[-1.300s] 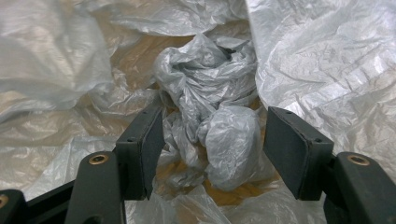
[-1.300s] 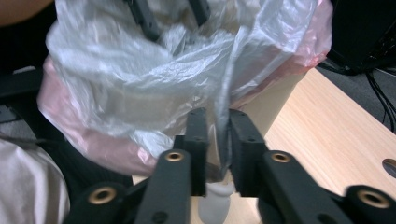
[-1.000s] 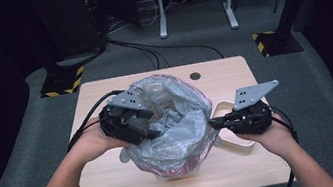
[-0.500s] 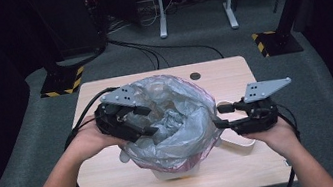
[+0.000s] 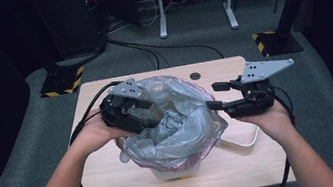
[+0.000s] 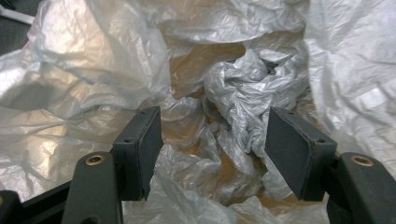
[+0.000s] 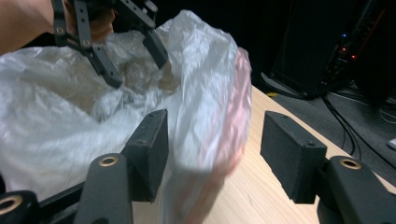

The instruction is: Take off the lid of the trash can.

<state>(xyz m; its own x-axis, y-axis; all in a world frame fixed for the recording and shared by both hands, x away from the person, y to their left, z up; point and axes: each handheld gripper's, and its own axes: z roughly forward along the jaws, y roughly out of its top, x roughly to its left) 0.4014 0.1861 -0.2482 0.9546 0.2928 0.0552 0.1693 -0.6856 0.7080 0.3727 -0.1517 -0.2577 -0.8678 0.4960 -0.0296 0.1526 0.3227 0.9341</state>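
A crumpled translucent plastic bag [image 5: 174, 122] is sitting in the middle of the wooden tabletop [image 5: 112, 178], draped over a white container [image 5: 177, 172] whose lower edge is showing beneath it. A pinkish tint is showing through the bag's lower right side. A white handle-like loop [image 5: 245, 142] is lying on the tabletop just beside the bag, under the person's right hand.

The left hand-held gripper [image 5: 149, 111] is reaching into the open mouth of the bag from the left. In the left gripper view its jaws are standing spread, with loose folds of plastic [image 6: 233, 93] lying between and beyond them; the pads are not pressing on the film.

The right hand-held gripper [image 5: 213, 97] is hovering at the bag's right edge. Its jaws have just been opening and are standing spread; in the right gripper view the bag's rim [image 7: 219, 93] is lying between them, free of both pads.
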